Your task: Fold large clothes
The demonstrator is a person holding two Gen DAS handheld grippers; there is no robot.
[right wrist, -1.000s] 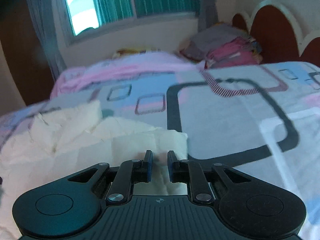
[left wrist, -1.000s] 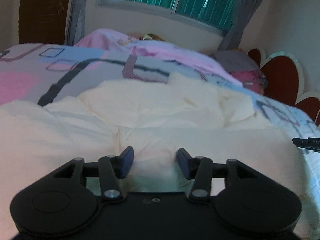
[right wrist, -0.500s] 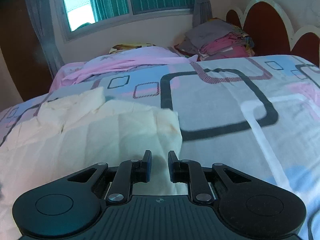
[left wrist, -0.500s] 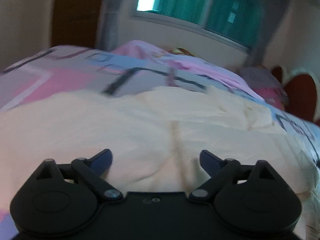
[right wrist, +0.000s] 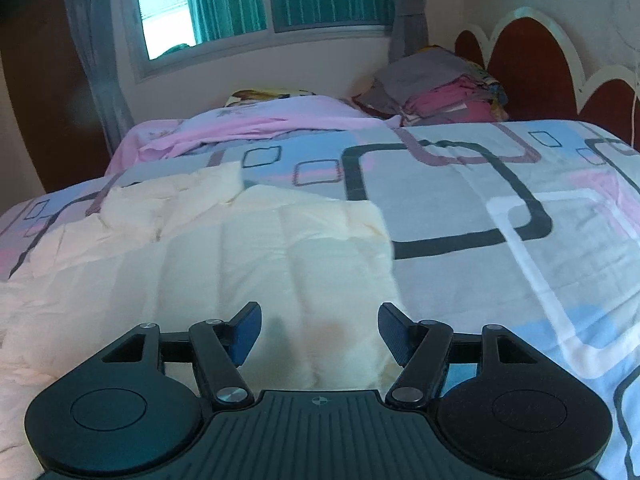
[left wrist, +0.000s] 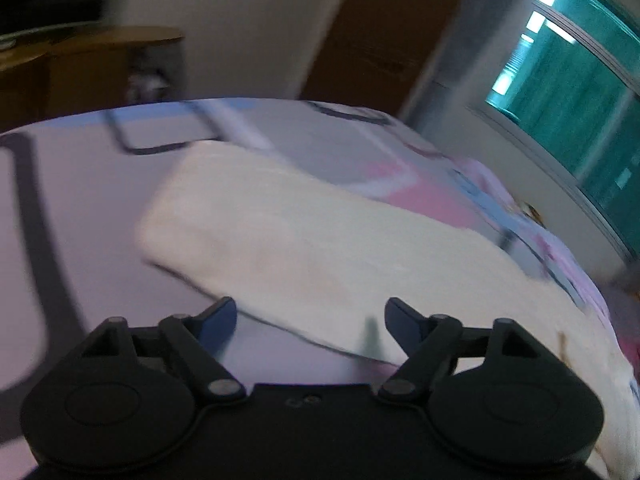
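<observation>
R claw (right wrist: 319, 330) now unclamped | L claw (left wrist: 310, 318) spread wide | cream garment (right wrist: 248, 256) soft, creased, flat

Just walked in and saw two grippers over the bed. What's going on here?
A person with a handheld gripper in each hand is folding a cream garment spread on a patterned bedsheet. The right gripper is open above the garment's near right corner, holding nothing. The left gripper is also open and empty, over the garment's edge in a blurred view.
</observation>
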